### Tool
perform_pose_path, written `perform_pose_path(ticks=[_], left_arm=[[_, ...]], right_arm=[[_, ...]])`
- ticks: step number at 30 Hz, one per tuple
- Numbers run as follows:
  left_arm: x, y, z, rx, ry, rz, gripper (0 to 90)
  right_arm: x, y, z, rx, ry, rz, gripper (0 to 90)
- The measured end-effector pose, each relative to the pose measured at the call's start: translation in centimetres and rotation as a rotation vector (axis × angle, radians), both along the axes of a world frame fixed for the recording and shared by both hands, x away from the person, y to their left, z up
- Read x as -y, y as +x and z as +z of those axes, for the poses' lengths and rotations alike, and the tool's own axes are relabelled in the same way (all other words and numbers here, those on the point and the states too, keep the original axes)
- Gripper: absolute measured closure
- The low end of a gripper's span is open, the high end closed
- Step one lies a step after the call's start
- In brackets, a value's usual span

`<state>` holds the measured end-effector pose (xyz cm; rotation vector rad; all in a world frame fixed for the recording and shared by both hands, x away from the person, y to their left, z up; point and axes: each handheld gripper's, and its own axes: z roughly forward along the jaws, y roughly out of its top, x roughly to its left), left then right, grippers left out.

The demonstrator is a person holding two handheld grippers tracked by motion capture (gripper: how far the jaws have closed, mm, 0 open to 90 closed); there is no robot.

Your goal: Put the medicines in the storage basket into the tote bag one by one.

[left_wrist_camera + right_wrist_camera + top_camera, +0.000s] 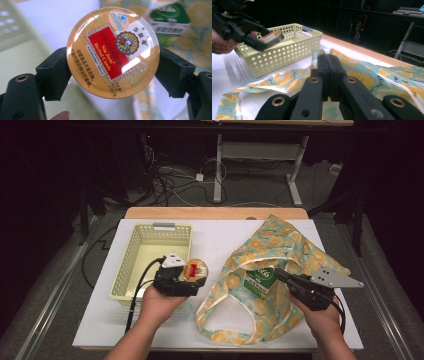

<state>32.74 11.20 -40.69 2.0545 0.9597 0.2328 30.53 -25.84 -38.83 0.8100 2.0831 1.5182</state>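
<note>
A: Item one, candy tin [194, 270]. Where is it sitting?

B: The left gripper [186, 279] is pinching it by the rim, jaws spread wide on either side of the round lid. It is hanging just at the right-hand edge of the yellow basket [131, 270], near corner; the basket floor is lying to the tin's left, so that looks to be the way it is heading.

A: Item two, right gripper [281, 276]?

B: Jaws pressed together, seemingly nipping the fruit-print cloth bag [290, 245] at its mouth, beside a green carton [261, 279].

A: Differences between views?

B: The left gripper view is giving the lid face-on [113, 52], label readable. The right gripper view is showing the tin [272, 36] edge-on, tilted, in front of the basket wall [287, 52].
</note>
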Motion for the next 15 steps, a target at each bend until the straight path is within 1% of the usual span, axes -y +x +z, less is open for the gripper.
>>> perform_pose_path(ticks=[2, 5, 7, 8, 10, 11, 12, 13, 15], left_arm=[[1.3, -0.4, -0.1, 0.000, 0.004, -0.035, 19.2], [3.4, -0.8, -0.3, -0.002, -0.002, -0.083, 19.2], [4.8, -0.9, -0.4, -0.002, 0.001, -0.115, 19.2], [5.5, -0.9, -0.4, 0.000, 0.004, -0.128, 19.2], [6.9, -0.9, -0.5, 0.002, 0.008, -0.152, 19.2], [7.6, -0.8, -0.6, 0.008, 0.011, -0.156, 19.2], [8.2, -0.7, -0.7, 0.011, 0.005, -0.157, 19.1], [8.9, -0.6, -0.7, 0.008, -0.002, -0.161, 19.1], [10.2, -0.3, -0.8, 0.005, -0.001, -0.180, 19.1]], right_arm=[[0.0, 0.0, 0.0, 0.006, 0.001, 0.000, 90.0], [0.1, -0.1, 0.1, -0.001, 0.006, -0.003, 90.0], [0.2, 0.0, 0.2, 0.007, 0.006, -0.003, 90.0], [0.2, -0.1, 0.2, 0.003, 0.011, -0.002, 90.0], [0.2, 0.0, 0.2, 0.006, 0.012, -0.002, 90.0], [0.2, 0.0, 0.3, 0.005, 0.013, -0.001, 90.0], [0.2, 0.0, 0.3, 0.009, 0.014, 0.000, 90.0], [0.2, 0.0, 0.3, 0.009, 0.014, 0.000, 90.0], [0.2, 0.0, 0.3, 0.009, 0.016, 0.000, 90.0]])
